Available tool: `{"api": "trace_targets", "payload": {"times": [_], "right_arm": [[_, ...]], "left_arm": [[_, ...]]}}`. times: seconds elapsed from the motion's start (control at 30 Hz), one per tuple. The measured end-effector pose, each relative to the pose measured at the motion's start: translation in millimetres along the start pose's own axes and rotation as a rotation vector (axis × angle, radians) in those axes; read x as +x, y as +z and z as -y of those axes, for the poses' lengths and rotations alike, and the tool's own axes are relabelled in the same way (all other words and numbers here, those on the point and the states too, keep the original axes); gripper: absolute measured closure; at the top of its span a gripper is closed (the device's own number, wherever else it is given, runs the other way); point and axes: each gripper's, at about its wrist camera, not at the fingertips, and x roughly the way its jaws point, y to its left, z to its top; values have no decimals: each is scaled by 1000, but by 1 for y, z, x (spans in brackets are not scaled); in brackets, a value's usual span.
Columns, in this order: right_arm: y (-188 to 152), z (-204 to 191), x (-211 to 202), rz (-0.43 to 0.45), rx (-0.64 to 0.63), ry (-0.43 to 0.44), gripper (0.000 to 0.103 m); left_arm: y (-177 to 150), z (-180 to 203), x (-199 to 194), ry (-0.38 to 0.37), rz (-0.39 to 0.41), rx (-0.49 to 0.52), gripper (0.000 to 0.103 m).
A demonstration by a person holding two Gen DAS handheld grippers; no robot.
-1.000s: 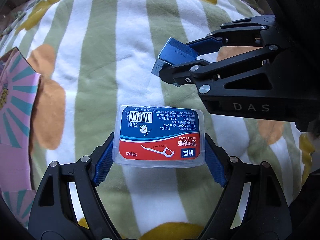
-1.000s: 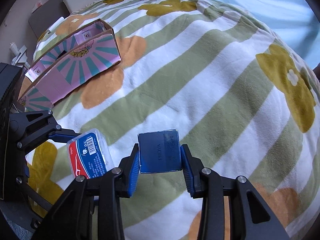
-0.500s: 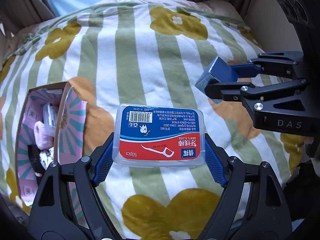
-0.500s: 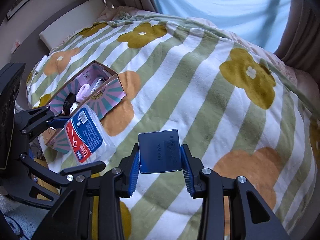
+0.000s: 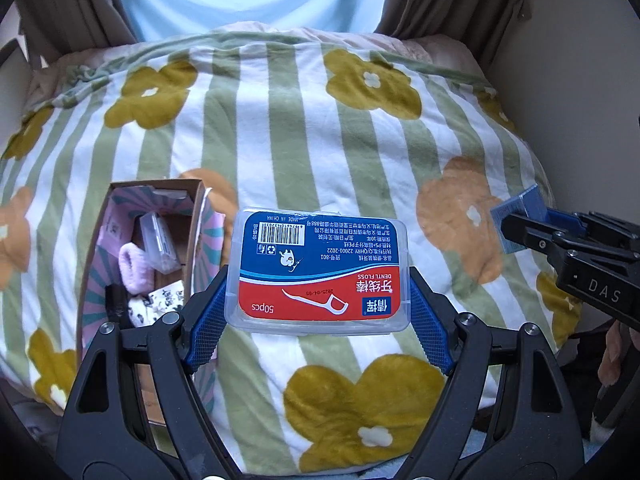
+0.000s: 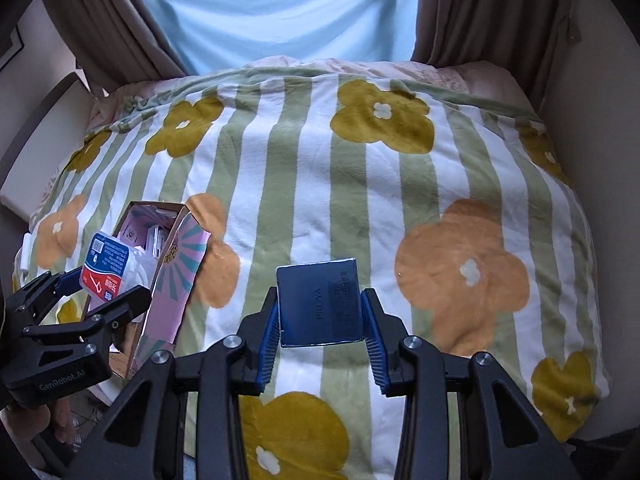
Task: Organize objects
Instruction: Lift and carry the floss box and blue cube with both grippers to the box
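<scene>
We see a clear, glossy plastic floss case [image 5: 318,270] with a shiny printed label. The small dark blue box [image 6: 320,306] looks like smooth card with a faint sheen. Under both, the flowered blanket [image 5: 304,140] is soft, matt, fleecy cloth. At nine o'clock, the pink carton [image 5: 200,216] is printed cardboard, raw brown inside, holding a fuzzy pink cloth roll [image 5: 134,268].

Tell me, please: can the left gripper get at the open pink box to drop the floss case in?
Probably yes. The pink box is open on top, nothing lies between it and the left gripper, which holds the floss case.
</scene>
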Motion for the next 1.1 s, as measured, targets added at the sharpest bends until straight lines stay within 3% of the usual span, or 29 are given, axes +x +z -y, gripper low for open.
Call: {"api": "trace_targets", "payload": {"times": [0.43,0.77,1.1], "right_arm": [[2,-44,-7,25,-18,-27,67],[17,-125,19,13,-146,81,67],[27,-206,77,-54,-265,175,67]], "left_arm": [[2,-36,-19,-12,37,8,23],[-10,-94,-26,31,32,-58,23],[-47,-171,-9,99,-60,-161,23]]}}
